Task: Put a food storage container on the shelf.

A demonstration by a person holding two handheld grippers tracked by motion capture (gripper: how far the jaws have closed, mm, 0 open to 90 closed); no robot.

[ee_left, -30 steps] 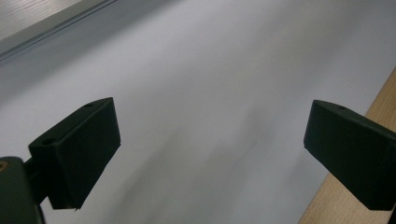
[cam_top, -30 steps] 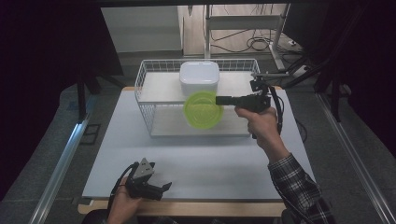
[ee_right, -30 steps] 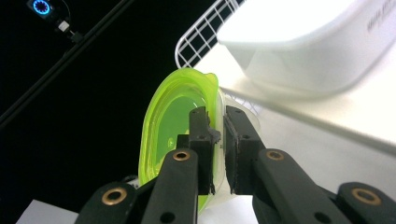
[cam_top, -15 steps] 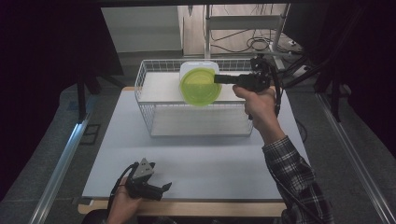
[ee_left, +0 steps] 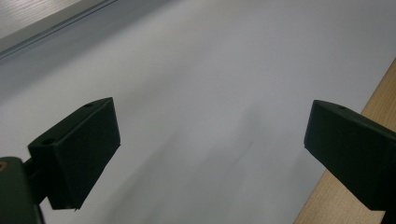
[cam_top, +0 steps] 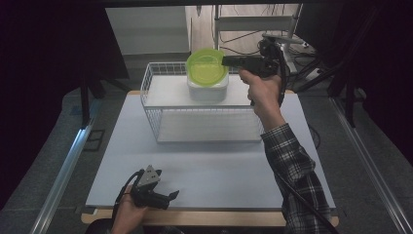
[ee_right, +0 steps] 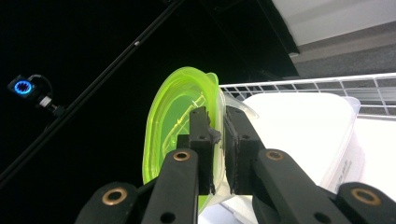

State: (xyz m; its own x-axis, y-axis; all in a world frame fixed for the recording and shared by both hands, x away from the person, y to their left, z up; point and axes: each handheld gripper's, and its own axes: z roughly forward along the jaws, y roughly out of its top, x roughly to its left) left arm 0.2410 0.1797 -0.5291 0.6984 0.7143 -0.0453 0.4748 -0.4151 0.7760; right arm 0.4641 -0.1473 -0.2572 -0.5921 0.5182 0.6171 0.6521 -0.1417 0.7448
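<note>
Up close, from the right gripper view: right gripper [ee_right: 218,140] clamped on green lid's [ee_right: 175,126] rim, raised above white container [cam_top: 208,89] inside wire basket [cam_top: 151,105]. Overhead: left gripper [cam_top: 168,197] resting open on table [cam_top: 219,165].

Plaid sleeve [cam_top: 292,165], black fingers [ee_right: 205,140] (brass-ringed pivots), grey three-cornered plate [cam_top: 150,174]

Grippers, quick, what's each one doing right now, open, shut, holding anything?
Left gripper: open, nothing between its jaws, low over the table.
Right gripper: shut on the rim of the green lid, held above the white box.
</note>
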